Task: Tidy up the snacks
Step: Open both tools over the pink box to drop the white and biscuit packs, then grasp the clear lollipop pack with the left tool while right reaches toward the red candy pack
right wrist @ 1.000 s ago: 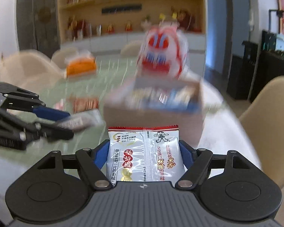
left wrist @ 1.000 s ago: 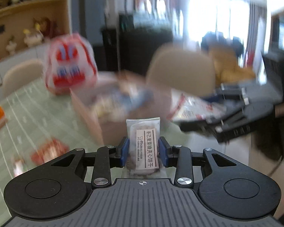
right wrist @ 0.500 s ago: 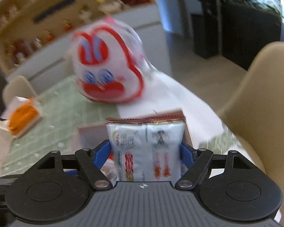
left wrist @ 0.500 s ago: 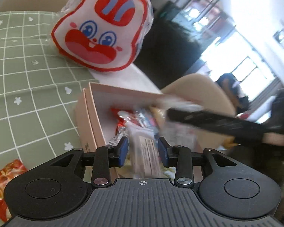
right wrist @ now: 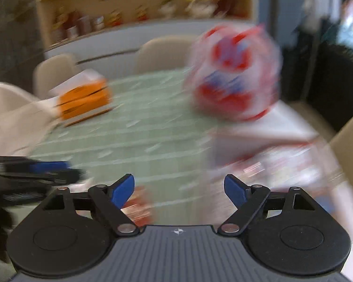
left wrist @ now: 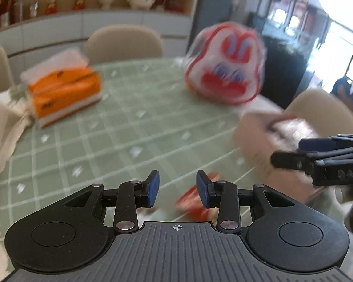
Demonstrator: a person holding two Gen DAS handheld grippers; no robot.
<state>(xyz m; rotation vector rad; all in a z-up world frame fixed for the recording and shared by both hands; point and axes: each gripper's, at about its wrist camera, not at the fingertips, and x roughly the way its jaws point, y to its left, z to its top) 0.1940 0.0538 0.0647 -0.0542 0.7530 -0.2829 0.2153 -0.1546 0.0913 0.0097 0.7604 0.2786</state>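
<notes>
- Readable text: none; both views are smeared by motion blur.
- Orange tissue pack (left wrist: 63, 91): dark printed marks on the top and the side, too blurred to read.
- Red-and-white rabbit-face bag (left wrist: 224, 64): a printed face only, with no lettering to make out.
- Right gripper (left wrist: 287, 156), seen from the left wrist: faint raised characters on its black body at the frame's right edge, not legible.
- Red snack packet (left wrist: 195, 203) on the green tablecloth: print blurred beyond reading.
</notes>
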